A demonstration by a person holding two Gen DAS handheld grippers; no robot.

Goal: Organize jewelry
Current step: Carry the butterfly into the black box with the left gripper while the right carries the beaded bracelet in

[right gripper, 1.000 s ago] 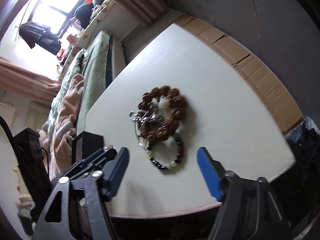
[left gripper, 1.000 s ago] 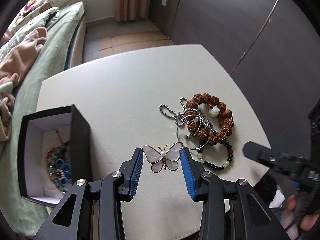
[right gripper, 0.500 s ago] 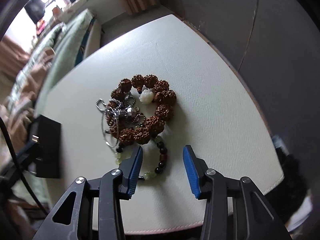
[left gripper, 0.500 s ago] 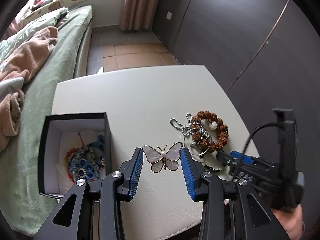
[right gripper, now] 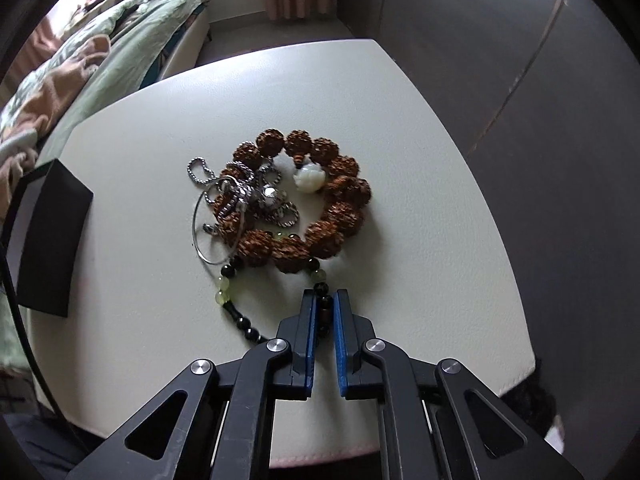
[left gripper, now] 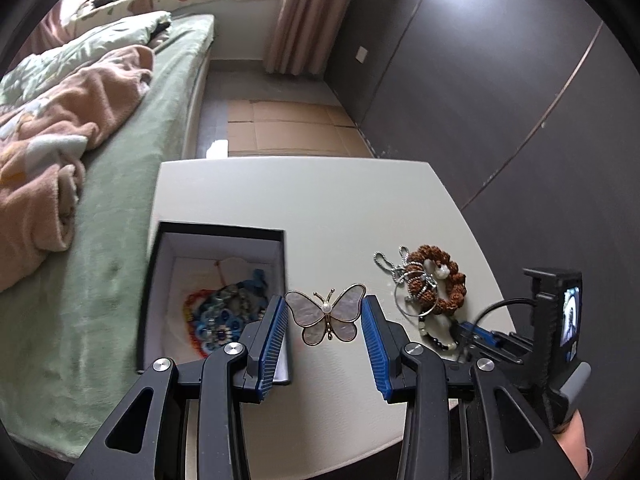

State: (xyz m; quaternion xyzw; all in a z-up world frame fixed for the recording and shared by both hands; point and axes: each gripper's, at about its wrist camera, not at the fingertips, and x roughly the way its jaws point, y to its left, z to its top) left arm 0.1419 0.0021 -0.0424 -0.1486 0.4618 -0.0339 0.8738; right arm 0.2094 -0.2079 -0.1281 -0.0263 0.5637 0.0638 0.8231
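the right gripper (right gripper: 323, 312) has closed down over the last second — its 2 blue pads, wide apart before, now pinch the near side of the black-and-green bead bracelet (right gripper: 236, 312), with a few dark beads caught between them. that bracelet still lies on the white table (right gripper: 420, 120), its far end tucked under the big brown bead bracelet (right gripper: 332, 196), which is tangled with a silver chain (right gripper: 240, 192) and a thin wire hoop.

the left gripper (left gripper: 325, 330) has risen and swung toward the black box (left gripper: 224, 236) while keeping the butterfly brooch (left gripper: 326, 314) clamped by its wingtips, clear of the table. the box is open at the table's left side with a colourful beaded piece (left gripper: 218, 320) already inside.

so 2 pieces are now in hand — the brooch looks ready to drop into the box, and lifting the small bracelet may drag the pile resting on it.
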